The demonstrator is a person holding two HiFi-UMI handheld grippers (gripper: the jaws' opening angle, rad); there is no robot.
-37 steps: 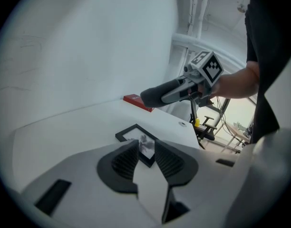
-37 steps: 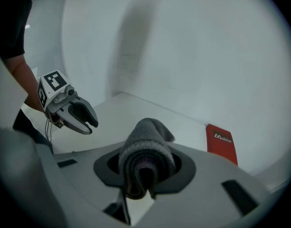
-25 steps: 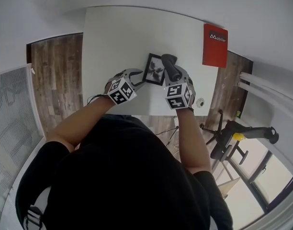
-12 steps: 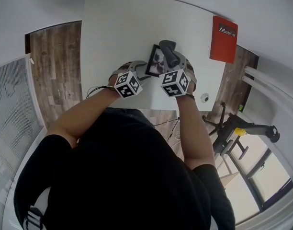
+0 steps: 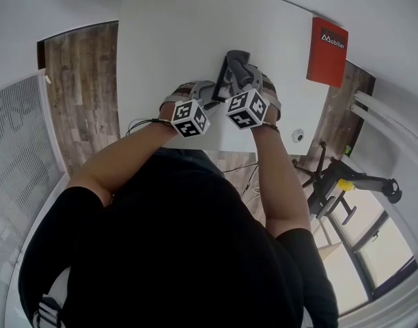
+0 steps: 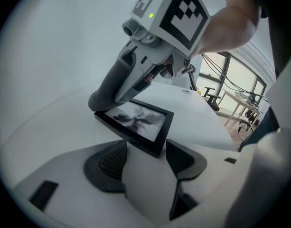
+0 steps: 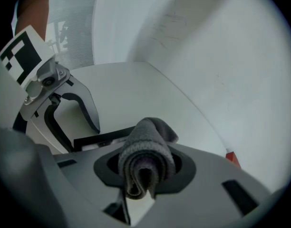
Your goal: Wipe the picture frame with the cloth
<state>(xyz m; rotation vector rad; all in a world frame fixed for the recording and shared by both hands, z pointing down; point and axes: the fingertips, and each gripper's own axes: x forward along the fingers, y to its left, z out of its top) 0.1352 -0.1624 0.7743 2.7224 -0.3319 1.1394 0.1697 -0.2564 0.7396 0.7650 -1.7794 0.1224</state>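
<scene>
White table (image 5: 168, 33) carries the frame (image 6: 136, 120), whose near corner sits between the left gripper's (image 6: 146, 152) jaws, its long side slanting away from them. Those jaws have just been opening and stand wide, with the pads clear of the frame. The right gripper (image 7: 145, 175) clamps the folded cloth (image 7: 145, 151), which meets the frame's far corner, so the wipe looks like its job.

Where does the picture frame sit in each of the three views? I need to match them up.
Head view: picture frame in the upper middle, partly covered by the grey cloth.
Left gripper view: picture frame at the centre, seen whole.
Right gripper view: only its black edge shows, left of centre.
Shared landmark: the grey cloth, right by the frame in all three.
</scene>
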